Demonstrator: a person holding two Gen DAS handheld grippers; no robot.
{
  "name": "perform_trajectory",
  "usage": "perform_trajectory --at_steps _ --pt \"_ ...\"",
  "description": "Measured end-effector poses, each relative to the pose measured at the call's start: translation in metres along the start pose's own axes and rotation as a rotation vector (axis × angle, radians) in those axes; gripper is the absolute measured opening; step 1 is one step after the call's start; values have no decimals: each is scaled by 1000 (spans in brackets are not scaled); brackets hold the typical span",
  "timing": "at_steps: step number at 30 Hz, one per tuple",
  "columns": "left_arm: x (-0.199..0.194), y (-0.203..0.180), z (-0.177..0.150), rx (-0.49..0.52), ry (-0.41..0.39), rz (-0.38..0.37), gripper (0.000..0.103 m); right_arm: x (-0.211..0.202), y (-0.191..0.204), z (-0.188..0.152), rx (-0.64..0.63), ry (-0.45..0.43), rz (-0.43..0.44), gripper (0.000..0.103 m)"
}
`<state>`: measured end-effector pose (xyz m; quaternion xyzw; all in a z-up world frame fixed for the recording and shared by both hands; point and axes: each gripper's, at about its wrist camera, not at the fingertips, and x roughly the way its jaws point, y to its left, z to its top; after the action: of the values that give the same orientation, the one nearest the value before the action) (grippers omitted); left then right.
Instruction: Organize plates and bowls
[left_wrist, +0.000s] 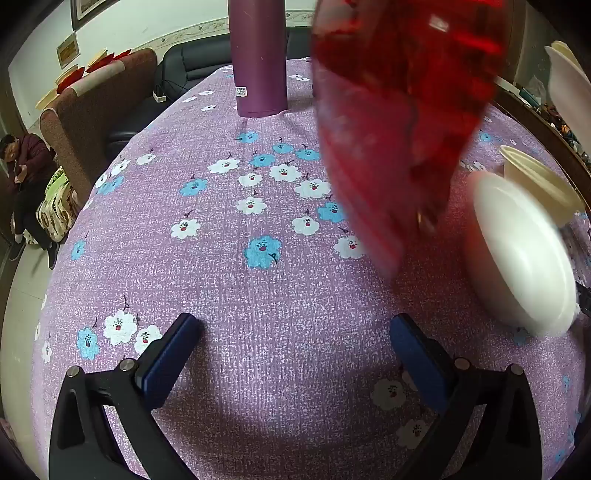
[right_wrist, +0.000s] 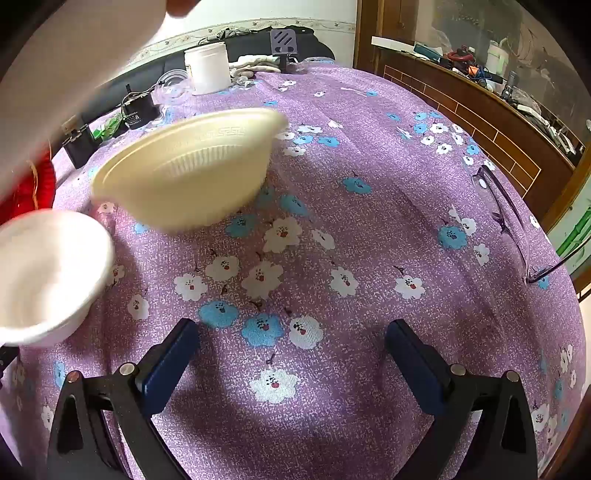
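Purple flowered tablecloth (left_wrist: 229, 280) spreads under both tongs, a blurred red bowl (left_wrist: 399, 122) tilting ahead and right of the released, empty left tongs (left_wrist: 295, 332), a cream bowl (right_wrist: 188, 173) ahead-left of the equally released right tongs (right_wrist: 291, 336), a white bowl (right_wrist: 48, 273) just left.

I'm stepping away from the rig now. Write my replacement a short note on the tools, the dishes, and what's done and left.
Left tool open, holding nothing. Right tool open, holding nothing.
Dishes, blurred: red dish ahead of the left tool; white bowl and cream bowl tilted, left of the right tool, above the flowered tablecloth.
Done: nothing stacked in view.
Left: gather and stack all dishes.
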<state>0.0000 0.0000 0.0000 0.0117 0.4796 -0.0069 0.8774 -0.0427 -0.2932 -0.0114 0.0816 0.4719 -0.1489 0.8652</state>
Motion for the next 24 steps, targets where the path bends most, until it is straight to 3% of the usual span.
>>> perform_trajectory --at_steps 24 --pt "-1 0 2 0 0 -1 103 0 1 1 2 0 3 102"
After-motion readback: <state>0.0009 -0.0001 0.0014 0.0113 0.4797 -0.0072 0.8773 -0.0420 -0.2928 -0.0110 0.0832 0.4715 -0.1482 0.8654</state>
